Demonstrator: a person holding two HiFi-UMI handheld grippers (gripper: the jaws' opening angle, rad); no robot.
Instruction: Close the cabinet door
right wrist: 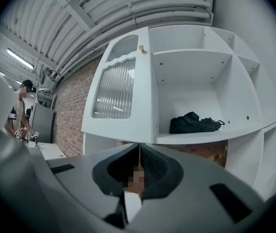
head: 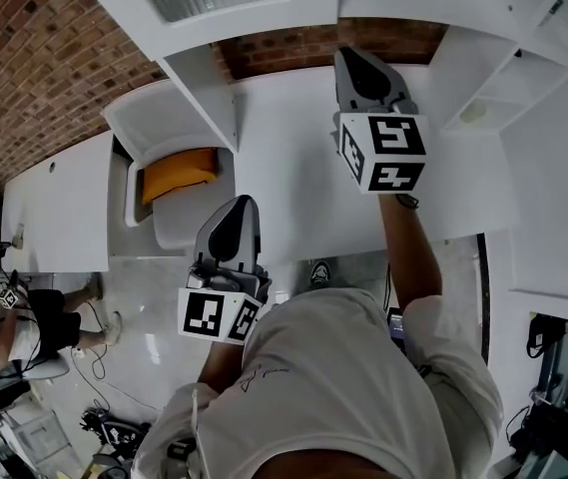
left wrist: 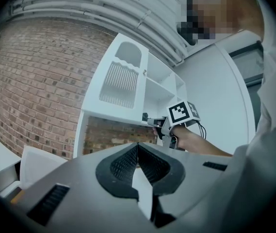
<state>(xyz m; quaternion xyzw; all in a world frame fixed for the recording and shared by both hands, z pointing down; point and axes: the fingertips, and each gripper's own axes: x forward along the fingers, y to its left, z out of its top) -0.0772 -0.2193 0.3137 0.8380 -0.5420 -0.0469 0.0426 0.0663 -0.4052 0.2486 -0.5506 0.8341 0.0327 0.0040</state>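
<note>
At upper centre, door: white cabinet door with ribbed glass pane [right wrist: 120, 89], swung open left of white shelves [right wrist: 191, 57]
Left tongs [left wrist: 138, 147]: closed, empty
Right tongs [right wrist: 138, 149]: closed, empty, below door's lower edge

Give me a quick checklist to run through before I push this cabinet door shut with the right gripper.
1. Cabinet door stands swung open, not yet closed: ok.
2. Right gripper jaws together, holding nothing: ok.
3. Left gripper jaws together, empty, held low and back from the door: ok.
4. Black bundle lies inside on the shelf, behind its front edge, so it likely clears the door: ok.
5. Right gripper touching the door: cannot tell.
</note>
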